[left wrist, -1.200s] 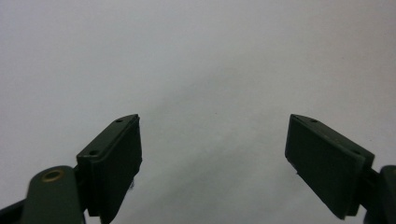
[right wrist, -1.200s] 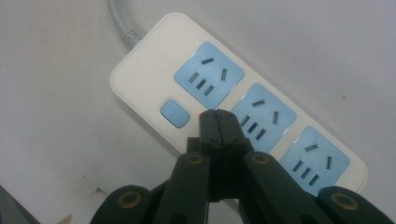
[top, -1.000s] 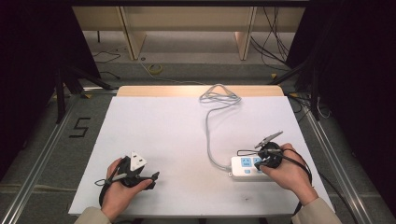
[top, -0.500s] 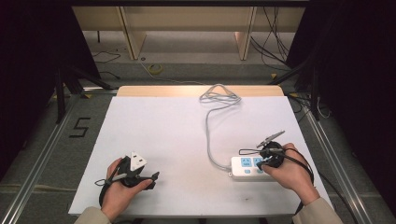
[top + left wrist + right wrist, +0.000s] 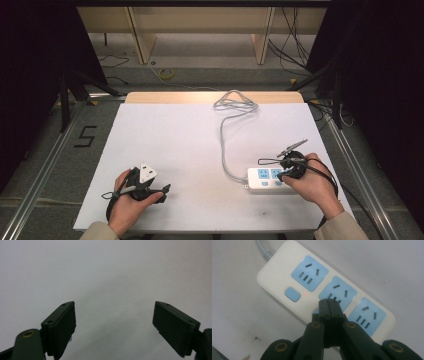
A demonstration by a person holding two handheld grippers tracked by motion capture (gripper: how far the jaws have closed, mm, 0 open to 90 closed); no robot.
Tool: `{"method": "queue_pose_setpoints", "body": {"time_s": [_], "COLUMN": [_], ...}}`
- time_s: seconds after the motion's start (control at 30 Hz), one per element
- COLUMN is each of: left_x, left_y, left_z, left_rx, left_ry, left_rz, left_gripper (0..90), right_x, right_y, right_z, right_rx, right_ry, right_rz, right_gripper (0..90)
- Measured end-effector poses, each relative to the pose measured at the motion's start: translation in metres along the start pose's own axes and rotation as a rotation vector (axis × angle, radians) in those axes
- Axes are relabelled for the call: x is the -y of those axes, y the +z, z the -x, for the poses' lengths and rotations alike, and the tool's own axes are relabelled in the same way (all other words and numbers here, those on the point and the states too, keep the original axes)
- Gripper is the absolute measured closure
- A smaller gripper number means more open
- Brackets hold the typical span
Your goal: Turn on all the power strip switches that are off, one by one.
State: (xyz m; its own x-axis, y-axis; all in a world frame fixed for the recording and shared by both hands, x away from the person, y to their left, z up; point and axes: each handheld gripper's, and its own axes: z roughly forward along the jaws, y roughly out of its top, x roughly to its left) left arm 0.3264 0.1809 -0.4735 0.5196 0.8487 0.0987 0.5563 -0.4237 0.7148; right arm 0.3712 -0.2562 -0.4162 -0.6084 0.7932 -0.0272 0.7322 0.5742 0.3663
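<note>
High view | power strip [image 5: 265,180] near table's [image 5: 175,130] right edge — right hand-held gripper [image 5: 287,172] closed, empty | left hand-held gripper [image 5: 157,192] wide — bare tabletop ahead

The power strip [image 5: 287,272] is smooth, shiny white plastic with blue parts. The tabletop [image 5: 170,145] looks matt white.

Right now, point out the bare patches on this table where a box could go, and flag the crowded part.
The widest bare patch is the table's left and middle, bordered by the cord on the right and the left gripper at the near edge. A smaller one lies beyond the power strip, right of the cord. The near right corner is crowded: strip and right gripper.
</note>
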Motion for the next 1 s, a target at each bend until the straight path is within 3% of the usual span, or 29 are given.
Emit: {"method": "queue_pose_setpoints", "body": {"time_s": [1.0], "left_x": [0.0002], "left_y": [0.0005], "left_z": [0.0001], "left_rx": [0.000], "left_ry": [-0.003], "left_rz": [0.002], "left_gripper": [19.0], "right_x": [0.0040], "right_y": [-0.0028], "right_z": [0.0097], "right_rx": [0.028], "right_ry": [0.038], "right_rz": [-0.008], "right_gripper": [90.0]}}
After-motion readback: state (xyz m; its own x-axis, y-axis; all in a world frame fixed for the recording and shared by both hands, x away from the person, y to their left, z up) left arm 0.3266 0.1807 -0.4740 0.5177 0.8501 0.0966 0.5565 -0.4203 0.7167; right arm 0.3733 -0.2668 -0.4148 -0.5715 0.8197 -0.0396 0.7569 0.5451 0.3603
